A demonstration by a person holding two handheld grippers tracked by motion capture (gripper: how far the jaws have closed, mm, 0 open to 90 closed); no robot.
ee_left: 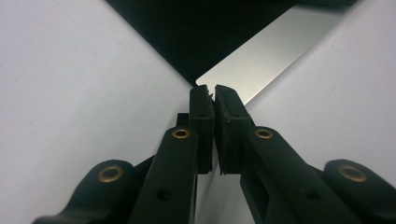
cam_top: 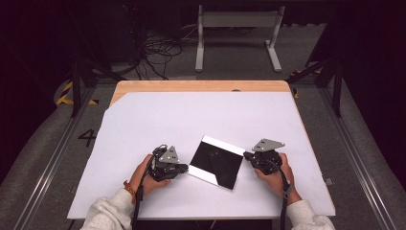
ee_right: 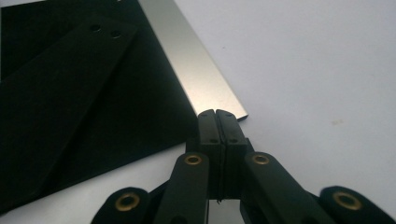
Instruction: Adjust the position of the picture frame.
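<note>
Glossy black panel point(cam_top: 215, 161), brushed-metal edges; matt white sheet point(cam_top: 143, 124).

Beyond the grippers' far side, a pale wooden table point(cam_top: 201, 86) under a white paper sheet point(cam_top: 158, 120) stands on grey carpeted floor point(cam_top: 43, 158), with tangled black cables point(cam_top: 153, 52), a white metal frame point(cam_top: 237, 21) farther back, yellow-black hazard tape point(cam_top: 64, 93) left, and darkness around.

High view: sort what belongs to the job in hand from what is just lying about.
In the job:
black square panel with silver edge strips
left gripper, at its left corner
right gripper, at its right corner

Lying about:
white table cover
white stand on the floor
cables
</note>
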